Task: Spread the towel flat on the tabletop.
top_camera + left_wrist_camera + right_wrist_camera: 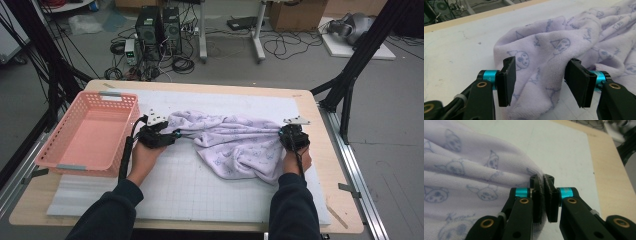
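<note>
Lilac cloth (235,142) is lying bunched mid-table (pink basket (89,132) beside it), right gripper (543,195) clamping one edge, left gripper (539,82) gaping around another, so spreading is barely starting.

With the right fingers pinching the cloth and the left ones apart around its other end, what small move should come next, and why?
Probably close the left gripper on the lilac cloth. Its fingers stand apart with a fold between them, not pressing it, while the right gripper is already clamped on the cloth's far edge. With both ends held, the bunched cloth could likely be spread on the white mat.
</note>
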`<state>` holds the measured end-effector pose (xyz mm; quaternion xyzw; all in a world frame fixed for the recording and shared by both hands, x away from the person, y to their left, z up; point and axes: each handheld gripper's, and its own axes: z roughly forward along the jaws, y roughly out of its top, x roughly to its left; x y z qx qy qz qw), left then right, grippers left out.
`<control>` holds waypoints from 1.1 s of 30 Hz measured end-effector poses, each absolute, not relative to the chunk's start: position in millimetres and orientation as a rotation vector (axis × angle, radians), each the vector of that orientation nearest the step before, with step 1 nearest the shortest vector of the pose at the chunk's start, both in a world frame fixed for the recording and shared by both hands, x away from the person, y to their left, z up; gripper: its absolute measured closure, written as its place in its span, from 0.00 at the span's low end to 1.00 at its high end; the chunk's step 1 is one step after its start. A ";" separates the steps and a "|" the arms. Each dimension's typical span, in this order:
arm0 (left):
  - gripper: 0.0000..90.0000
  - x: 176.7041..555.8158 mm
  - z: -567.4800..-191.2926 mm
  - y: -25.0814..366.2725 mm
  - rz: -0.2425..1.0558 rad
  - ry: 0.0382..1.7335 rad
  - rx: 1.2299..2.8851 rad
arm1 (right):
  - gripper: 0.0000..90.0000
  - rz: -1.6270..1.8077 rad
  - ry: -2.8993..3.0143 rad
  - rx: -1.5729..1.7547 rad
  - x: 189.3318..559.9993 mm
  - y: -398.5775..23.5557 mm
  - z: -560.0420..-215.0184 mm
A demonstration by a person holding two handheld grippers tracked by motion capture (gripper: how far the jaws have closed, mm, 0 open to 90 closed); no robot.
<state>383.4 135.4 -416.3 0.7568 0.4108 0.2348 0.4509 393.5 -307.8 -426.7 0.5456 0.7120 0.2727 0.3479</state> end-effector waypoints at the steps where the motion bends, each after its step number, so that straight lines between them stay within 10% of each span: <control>1: 0.48 380.8 -414.9 134.1 0.567 1.005 1.872 | 0.85 0.724 1.860 1.404 392.3 -307.4 -427.0; 11: 0.58 355.4 -416.8 95.7 0.327 0.809 1.930 | 0.57 0.968 1.953 1.264 365.1 -294.0 -416.0; 24: 0.57 343.9 -450.2 35.9 0.359 0.691 2.133 | 0.53 1.111 2.049 1.194 327.9 -289.6 -425.0; 26: 0.64 342.1 -450.2 32.9 0.361 0.665 2.138 | 0.53 1.116 2.053 1.196 327.9 -289.7 -425.7; 28: 0.95 339.6 -450.3 30.9 0.339 0.614 2.152 | 0.53 1.121 2.054 1.184 328.2 -288.8 -425.7; 33: 1.00 341.4 -447.9 49.5 0.319 0.700 2.144 | 0.53 1.135 2.076 1.174 327.0 -286.3 -425.4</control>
